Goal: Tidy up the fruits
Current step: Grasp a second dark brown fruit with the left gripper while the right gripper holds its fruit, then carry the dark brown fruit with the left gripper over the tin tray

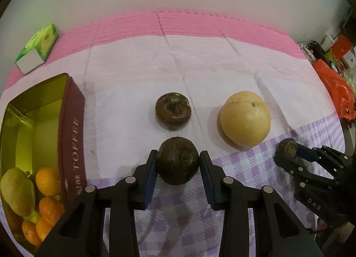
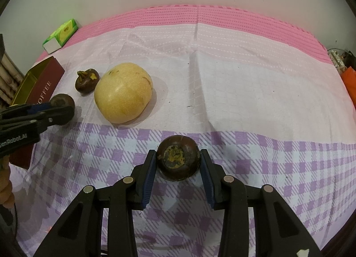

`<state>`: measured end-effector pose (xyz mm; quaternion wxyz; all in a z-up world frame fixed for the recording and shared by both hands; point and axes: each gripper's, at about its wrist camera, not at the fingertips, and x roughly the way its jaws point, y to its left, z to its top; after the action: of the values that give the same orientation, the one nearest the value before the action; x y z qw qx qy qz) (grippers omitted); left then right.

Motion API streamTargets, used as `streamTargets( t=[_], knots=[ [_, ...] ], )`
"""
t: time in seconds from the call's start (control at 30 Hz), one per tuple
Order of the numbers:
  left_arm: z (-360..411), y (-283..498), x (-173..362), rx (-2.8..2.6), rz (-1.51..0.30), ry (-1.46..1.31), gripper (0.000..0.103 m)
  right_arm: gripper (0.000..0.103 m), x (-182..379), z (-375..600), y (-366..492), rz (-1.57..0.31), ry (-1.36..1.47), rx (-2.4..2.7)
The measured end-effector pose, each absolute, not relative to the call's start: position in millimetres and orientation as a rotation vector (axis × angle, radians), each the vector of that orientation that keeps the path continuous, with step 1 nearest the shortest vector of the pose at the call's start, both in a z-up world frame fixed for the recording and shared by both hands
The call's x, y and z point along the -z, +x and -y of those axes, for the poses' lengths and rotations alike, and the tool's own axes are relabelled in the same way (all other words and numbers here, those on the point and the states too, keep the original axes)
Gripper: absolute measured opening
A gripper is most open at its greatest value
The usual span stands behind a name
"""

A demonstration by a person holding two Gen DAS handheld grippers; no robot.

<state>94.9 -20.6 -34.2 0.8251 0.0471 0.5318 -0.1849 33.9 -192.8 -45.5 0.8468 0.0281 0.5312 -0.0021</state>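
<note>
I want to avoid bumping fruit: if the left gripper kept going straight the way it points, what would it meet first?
Probably the loose dark fruit lying just beyond the dark fruit held in the left gripper. The gripper tilts downward, though, so it might meet the cloth first; depth is unclear.

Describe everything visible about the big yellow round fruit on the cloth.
The big yellow round fruit looks like a pear or pomelo: pale yellow, finely speckled skin with a few brown marks and a small dark stem spot. It lies on the white and lilac cloth, apart from the loose dark brown fruit beside it. Neither gripper touches it.
</note>
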Motion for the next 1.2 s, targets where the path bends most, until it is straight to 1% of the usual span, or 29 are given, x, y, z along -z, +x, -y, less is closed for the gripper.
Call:
streamTargets(
  t=[0.37,0.8,1.07,1.2],
  knots=[
    [-6.1,90.4,2.5,0.371,-1.076,0.076,0.038,0.037,46.8,190.4,33.9,-1.118,0.042,0.014],
    [-91.2,91.5,-29.1,0.224,-1.009,0.0,0.037,0.037,47.6,189.1,35.0,-1.118,0.033,0.022],
    [-122.3,87.6,-12.1,0.177,-1.061,-0.034,0.037,0.038,47.6,188.9,35.2,-1.117,0.034,0.023],
    [-111.1,89.0,-13.8,0.2,-1.066,-0.015,0.037,0.038,47.6,188.6,35.4,-1.117,0.035,0.025]
  ],
)
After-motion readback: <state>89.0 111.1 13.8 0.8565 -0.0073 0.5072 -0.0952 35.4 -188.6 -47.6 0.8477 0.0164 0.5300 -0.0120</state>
